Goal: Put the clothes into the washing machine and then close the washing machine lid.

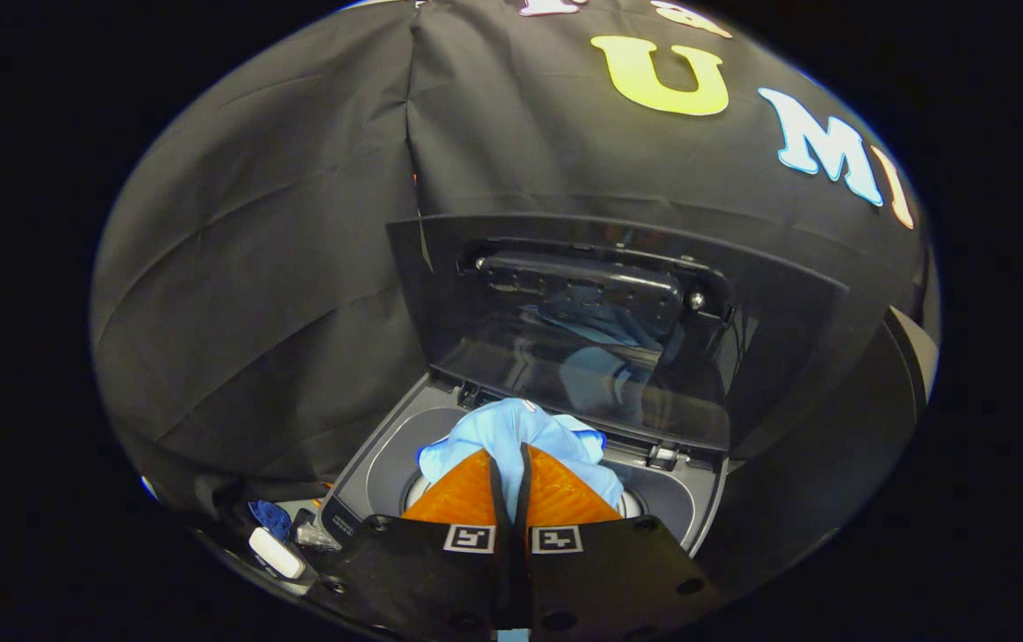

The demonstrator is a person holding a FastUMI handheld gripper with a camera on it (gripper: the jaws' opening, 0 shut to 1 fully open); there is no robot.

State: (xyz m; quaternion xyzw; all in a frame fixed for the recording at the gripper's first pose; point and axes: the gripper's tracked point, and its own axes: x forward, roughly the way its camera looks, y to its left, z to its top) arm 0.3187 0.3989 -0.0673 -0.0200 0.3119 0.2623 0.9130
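Gripper view: light-blue cloth (520, 437) pinched between gripper (511, 453) fingers, over washer opening (654, 499).

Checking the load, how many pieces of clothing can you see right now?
1: a light blue garment pinched in the gripper above the washer's open tub. More may lie hidden underneath.
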